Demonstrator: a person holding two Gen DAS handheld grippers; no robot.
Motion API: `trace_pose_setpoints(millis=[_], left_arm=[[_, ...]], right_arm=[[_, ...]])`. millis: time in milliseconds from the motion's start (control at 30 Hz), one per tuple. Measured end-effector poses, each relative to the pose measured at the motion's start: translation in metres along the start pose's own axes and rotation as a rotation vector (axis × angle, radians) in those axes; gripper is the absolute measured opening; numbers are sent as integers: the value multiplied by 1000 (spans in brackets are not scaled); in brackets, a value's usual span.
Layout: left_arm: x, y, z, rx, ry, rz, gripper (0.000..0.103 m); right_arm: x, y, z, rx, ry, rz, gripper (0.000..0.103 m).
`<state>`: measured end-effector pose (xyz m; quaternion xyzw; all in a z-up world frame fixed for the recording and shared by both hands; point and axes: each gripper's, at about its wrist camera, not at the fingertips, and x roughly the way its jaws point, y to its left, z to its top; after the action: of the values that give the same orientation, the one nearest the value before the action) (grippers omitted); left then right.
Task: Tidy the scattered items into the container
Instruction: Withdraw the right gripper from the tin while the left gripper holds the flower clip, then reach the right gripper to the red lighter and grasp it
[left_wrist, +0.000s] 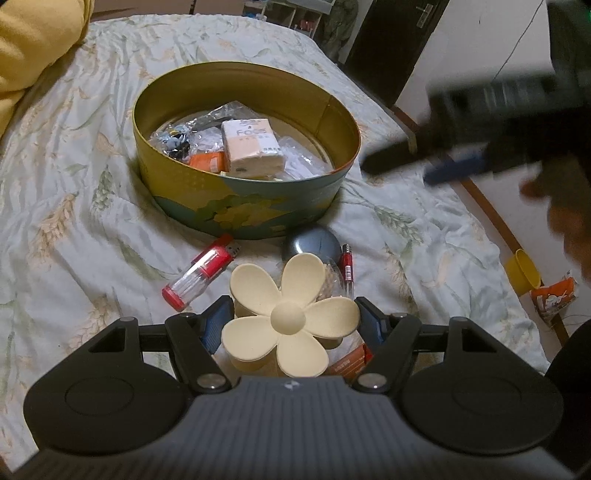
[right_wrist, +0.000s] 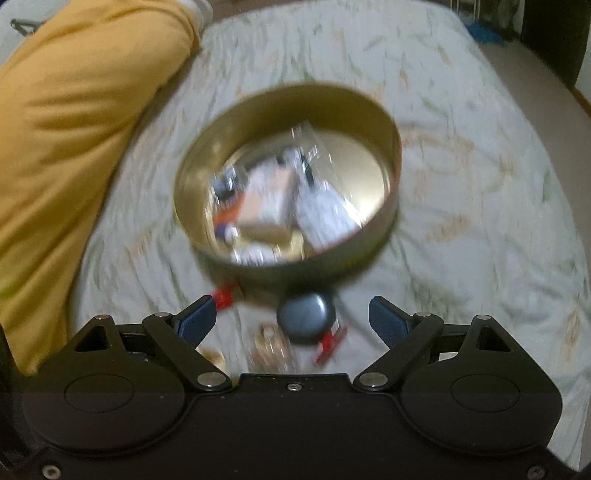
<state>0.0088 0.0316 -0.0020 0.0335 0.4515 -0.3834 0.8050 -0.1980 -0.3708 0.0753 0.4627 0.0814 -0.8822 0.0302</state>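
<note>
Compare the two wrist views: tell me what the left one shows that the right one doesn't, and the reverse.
Left wrist only: the left gripper shut on a cream flower hair clip, the blurred right gripper at upper right, a sharp tissue pack in the tin, and a yellow cup on the floor.

Right wrist only: its own open fingers, holding nothing.

Both: the round tin on the bed sheet, the grey round case, a red lighter, and yellow fabric.
</note>
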Motion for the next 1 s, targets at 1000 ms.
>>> trace_pose_setpoints(millis=[1000], left_arm=[[-6,12,4,-43,-27,40,73]], right_arm=[[60,3,-112,145,301,-17,59]])
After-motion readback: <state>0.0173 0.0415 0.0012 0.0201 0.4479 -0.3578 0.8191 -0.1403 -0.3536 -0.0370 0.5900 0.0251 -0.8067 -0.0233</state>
